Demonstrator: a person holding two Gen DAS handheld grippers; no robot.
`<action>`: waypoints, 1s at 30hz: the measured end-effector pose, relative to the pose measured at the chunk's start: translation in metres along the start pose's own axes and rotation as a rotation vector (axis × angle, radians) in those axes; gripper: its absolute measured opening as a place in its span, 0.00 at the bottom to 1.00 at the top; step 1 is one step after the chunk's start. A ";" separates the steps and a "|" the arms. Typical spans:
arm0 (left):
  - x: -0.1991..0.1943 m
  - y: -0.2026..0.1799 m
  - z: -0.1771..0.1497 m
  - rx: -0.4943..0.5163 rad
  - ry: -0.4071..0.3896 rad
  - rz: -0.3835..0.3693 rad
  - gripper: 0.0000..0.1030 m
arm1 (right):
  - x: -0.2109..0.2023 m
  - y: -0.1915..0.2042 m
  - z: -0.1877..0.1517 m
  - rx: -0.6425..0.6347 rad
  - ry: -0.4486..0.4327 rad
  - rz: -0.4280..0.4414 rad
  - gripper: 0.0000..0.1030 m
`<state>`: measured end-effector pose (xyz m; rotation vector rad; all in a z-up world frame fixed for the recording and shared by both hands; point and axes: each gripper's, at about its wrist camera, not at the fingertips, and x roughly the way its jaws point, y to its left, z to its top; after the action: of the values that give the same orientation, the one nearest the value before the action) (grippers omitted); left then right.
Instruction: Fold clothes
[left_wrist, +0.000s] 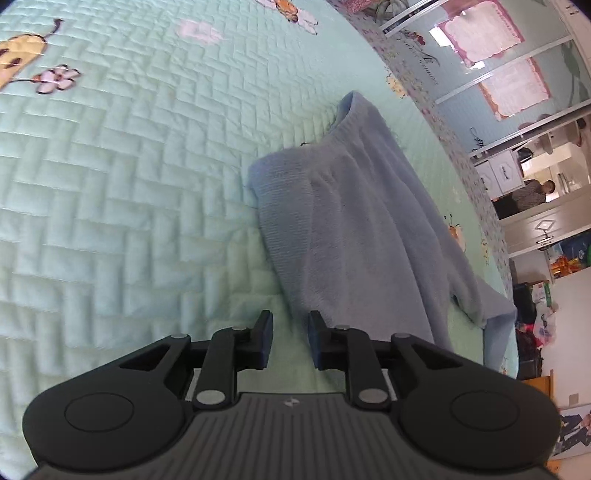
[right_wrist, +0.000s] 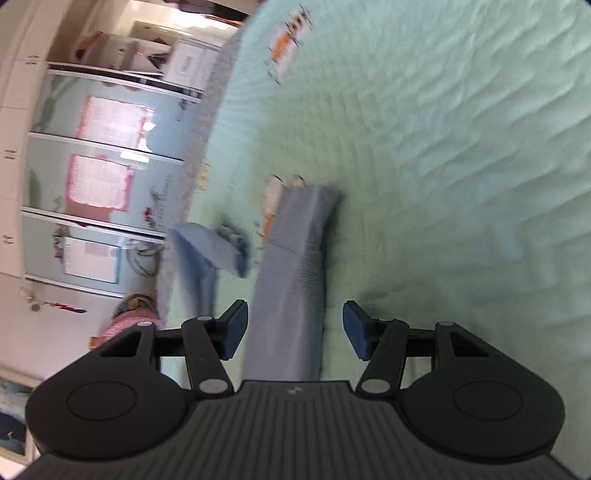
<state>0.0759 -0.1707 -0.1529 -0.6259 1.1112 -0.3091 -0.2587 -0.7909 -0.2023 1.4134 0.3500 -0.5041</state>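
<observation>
A blue sweater (left_wrist: 354, 221) is laid partly folded on a mint quilt (left_wrist: 129, 166), near the bed's edge. The left gripper (left_wrist: 290, 341) is held just beside the sweater's hem, its jaws slightly apart with only quilt between them. The right gripper's (right_wrist: 295, 330) jaws are spread wide astride a folded strip of the sweater (right_wrist: 295, 280), pads not touching it.
</observation>
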 end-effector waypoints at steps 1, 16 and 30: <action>0.005 -0.004 0.000 0.005 -0.001 0.004 0.20 | 0.005 0.002 -0.002 0.005 -0.008 0.009 0.57; 0.022 -0.018 0.003 0.067 -0.023 -0.080 0.18 | -0.090 0.072 -0.051 0.041 -0.255 -0.009 0.04; 0.011 0.002 -0.003 0.038 -0.034 -0.143 0.18 | -0.066 0.101 -0.019 -0.088 -0.213 -0.060 0.52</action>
<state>0.0775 -0.1764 -0.1634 -0.6759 1.0273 -0.4405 -0.2597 -0.7562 -0.0849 1.2536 0.2401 -0.6742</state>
